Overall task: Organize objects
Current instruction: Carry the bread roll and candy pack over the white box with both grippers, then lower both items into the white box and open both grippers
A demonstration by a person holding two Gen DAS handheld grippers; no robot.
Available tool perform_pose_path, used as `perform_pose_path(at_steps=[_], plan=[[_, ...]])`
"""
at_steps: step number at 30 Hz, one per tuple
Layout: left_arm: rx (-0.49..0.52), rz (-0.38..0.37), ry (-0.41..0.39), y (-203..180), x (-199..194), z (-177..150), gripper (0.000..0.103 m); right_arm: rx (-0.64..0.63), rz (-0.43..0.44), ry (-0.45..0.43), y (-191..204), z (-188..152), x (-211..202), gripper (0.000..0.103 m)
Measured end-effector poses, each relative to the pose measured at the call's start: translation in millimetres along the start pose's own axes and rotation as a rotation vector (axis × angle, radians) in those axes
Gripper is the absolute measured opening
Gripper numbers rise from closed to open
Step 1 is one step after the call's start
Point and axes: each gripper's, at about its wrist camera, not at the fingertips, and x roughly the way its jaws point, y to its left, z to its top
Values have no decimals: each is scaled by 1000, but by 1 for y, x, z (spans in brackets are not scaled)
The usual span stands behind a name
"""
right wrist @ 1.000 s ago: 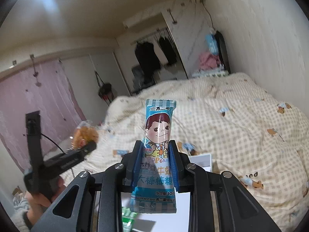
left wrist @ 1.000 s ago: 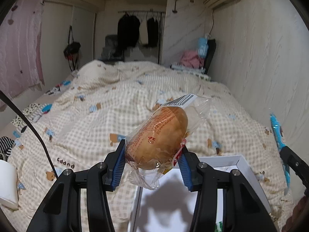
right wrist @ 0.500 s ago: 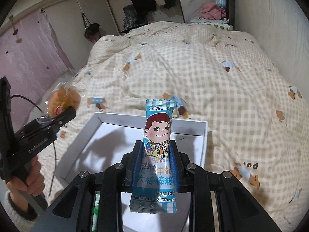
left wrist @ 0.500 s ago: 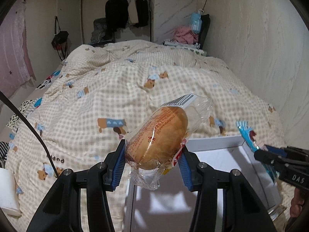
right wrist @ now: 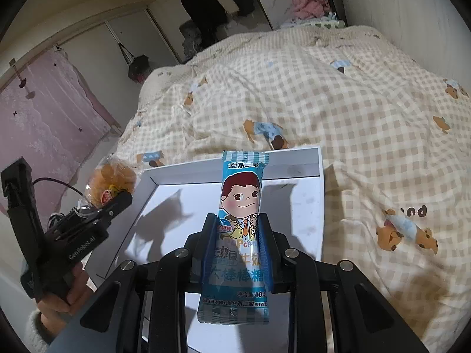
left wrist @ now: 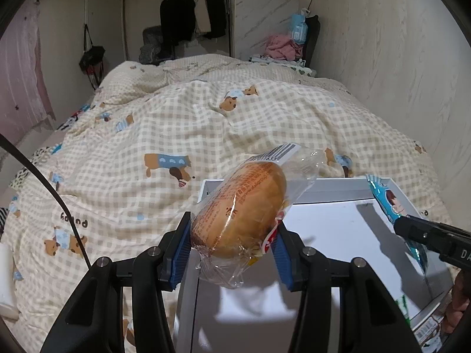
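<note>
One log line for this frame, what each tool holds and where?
left tool: shut on bread roll | right tool: shut on candy packet | both above white box on bed

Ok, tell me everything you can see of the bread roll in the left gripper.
The bread roll is a golden-brown oval bun sealed in a clear, crinkly plastic wrapper with orange print and a barcode label at its far end. The left gripper is shut on it, blue pads pressing both sides of its near half. It tilts up and away to the right, held in the air over the near left part of the white tray, touching only the pads.
</note>
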Motion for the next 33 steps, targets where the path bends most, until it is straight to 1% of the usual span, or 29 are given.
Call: perform_pose_path(at_steps=[2, 4, 6, 7, 10, 13, 17, 21, 26, 28, 29, 30, 31, 33], plan=[[9, 13, -24, -3, -3, -6, 53, -8, -24, -30, 1, -5, -1, 29], [11, 16, -38, -4, -4, -9, 53, -18, -28, -50, 2, -7, -3, 29], [21, 6, -22, -6, -1, -12, 53, -25, -36, -56, 3, -8, -2, 29], [21, 3, 1, -6, 4, -13, 53, -29, -43, -58, 4, -9, -2, 29], [1, -17, 33, -2, 11, -15, 53, -50, -65, -62, 6, -12, 1, 29], [-12, -32, 31, 0, 11, -17, 53, -68, -94, -70, 8, -17, 2, 29], [15, -14, 25, -5, 10, -20, 53, -68, -100, -79, 7, -21, 2, 29], [28, -6, 26, -8, 10, -20, 54, -84, -125, -73, 9, -23, 4, 29], [28, -28, 19, -9, 9, -21, 55, -94, -140, -71, 10, -24, 5, 29], [19, -51, 8, -7, 8, -21, 56, -119, -156, -65, 14, -25, 7, 33], [15, -60, 6, -6, 6, -21, 56, -134, -154, -64, 17, -26, 8, 39], [9, -71, 0, -4, 5, -21, 56, -149, -136, -68, 19, -27, 8, 47], [2, -81, -10, -3, 4, -20, 56, -158, -133, -70, 21, -27, 8, 49], [-11, -108, -26, 1, -1, -20, 59, -162, -140, -70, 22, -28, 8, 50]])
